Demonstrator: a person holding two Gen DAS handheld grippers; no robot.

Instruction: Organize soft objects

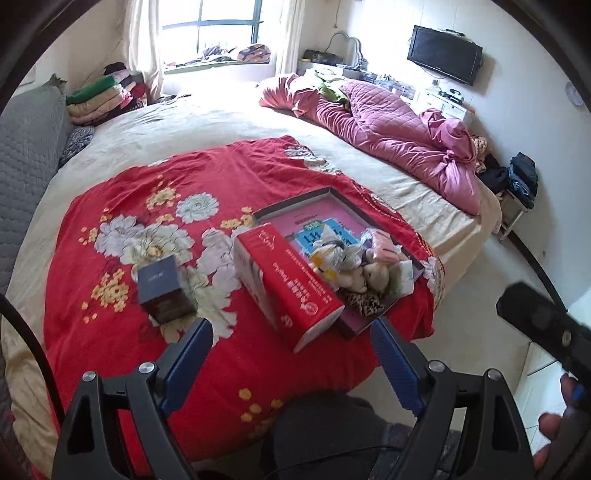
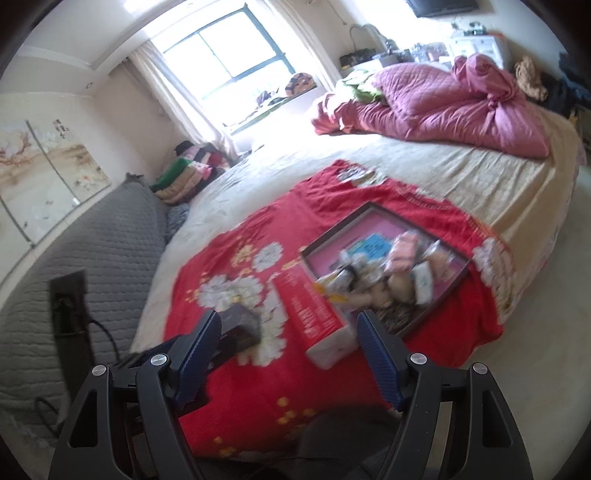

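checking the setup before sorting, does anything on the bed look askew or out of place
Yes. The long red box lies at a slant with one end propped on the rim of the shallow tray, not flat on the red floral blanket. The soft items are heaped in the tray's near corner.

Bed [image 1: 229,122] with cream sheet, red floral cover [image 1: 155,229] spread over it. Crumpled pink quilt [image 1: 402,136] along far edge. Wall TV [image 1: 445,55]; folded blankets [image 1: 99,98] stacked beneath window [image 1: 214,26].
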